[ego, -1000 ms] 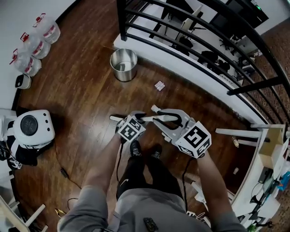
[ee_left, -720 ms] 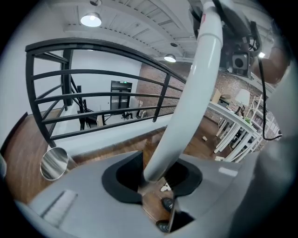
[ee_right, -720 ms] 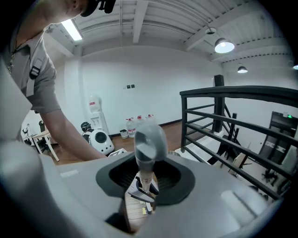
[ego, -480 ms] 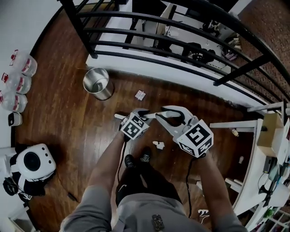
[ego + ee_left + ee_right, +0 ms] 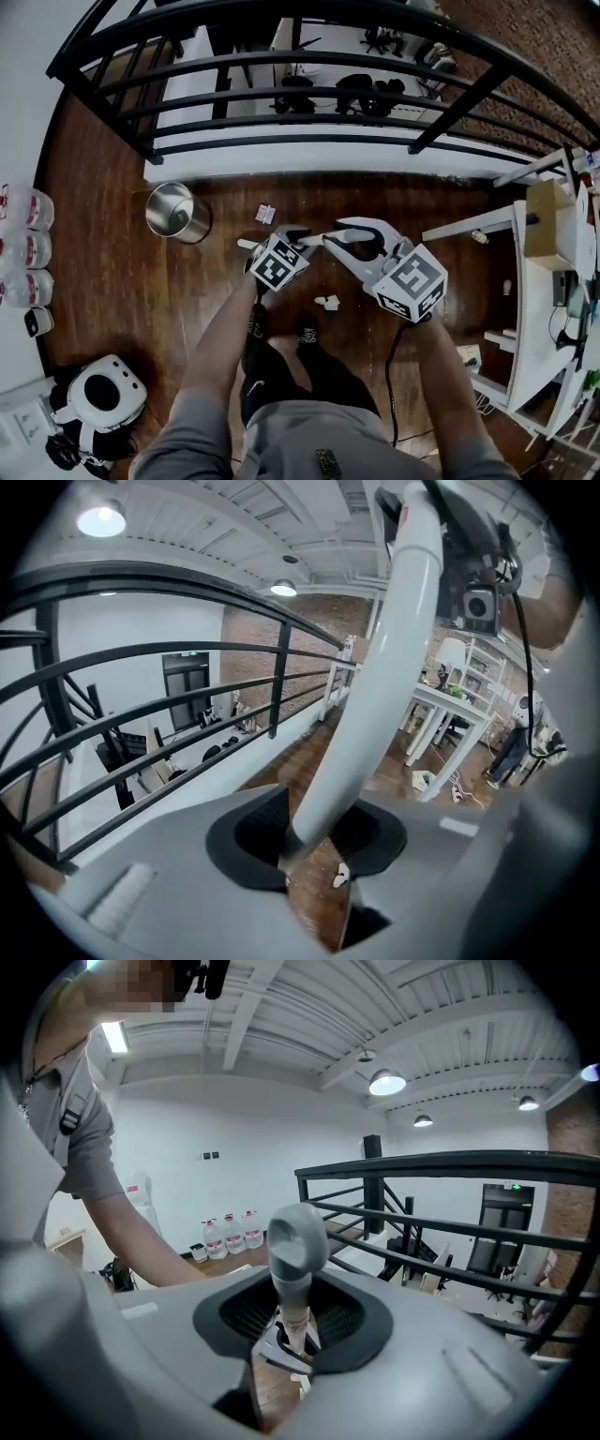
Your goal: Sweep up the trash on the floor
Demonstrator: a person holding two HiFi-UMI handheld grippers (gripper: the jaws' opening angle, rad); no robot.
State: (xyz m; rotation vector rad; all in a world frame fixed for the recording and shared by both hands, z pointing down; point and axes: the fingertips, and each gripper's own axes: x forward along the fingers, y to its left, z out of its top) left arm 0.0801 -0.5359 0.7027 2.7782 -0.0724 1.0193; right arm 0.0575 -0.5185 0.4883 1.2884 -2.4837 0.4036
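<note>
My left gripper (image 5: 292,236) grips a thick white pole (image 5: 375,696); its jaws are closing a little, with the pads against the pole. In the left gripper view the pole rises up and right toward the other hand. My right gripper (image 5: 352,242) is shut on a handle end with a grey cap (image 5: 298,1237). Whether both belong to one tool I cannot tell; no brush head shows. A crumpled white scrap (image 5: 328,302) lies on the wood floor by my feet. Another paper piece (image 5: 266,214) lies near the railing base.
A round metal bin (image 5: 176,213) stands left of the paper piece. A black railing (image 5: 309,66) runs across the far side over a drop. White desks (image 5: 525,309) crowd the right. Water bottles (image 5: 23,248) and a white appliance (image 5: 101,398) sit at the left.
The view has swung and moved along the railing: the bin slid from top centre to the left. A white scrap came into sight by my feet. Both grippers keep their grips.
</note>
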